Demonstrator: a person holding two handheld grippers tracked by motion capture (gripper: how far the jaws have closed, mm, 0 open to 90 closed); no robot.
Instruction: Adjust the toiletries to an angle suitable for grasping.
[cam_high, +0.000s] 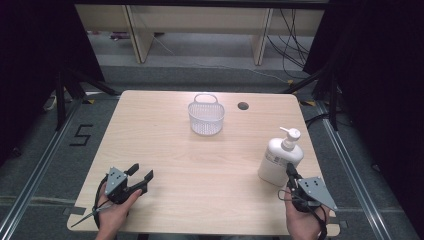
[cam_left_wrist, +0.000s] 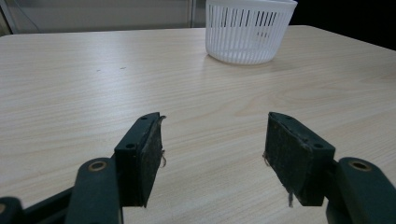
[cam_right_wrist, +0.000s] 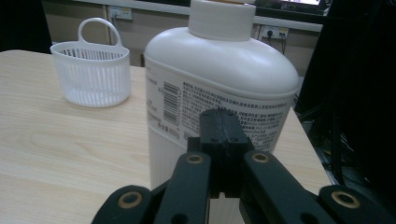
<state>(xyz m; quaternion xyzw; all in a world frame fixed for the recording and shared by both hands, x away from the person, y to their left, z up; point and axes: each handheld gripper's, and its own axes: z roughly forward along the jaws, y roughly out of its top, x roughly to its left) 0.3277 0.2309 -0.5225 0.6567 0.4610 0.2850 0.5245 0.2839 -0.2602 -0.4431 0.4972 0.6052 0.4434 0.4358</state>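
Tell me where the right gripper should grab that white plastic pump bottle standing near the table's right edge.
Probably across the narrow sides of the white plastic pump bottle, at mid-body, coming level from the person's side. It stands upright, and its flattened oval body looks too wide across its label face. The pump neck is slimmer but high, so the bottle might swing. The right gripper, now shut, must open first.

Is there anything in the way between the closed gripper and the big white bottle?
Nothing visible. The right gripper sits right at the near side of the white pump bottle, its jaws shut with nothing between them. Whether it touches the bottle cannot be told. The white basket stands well off, toward the table's far edge.
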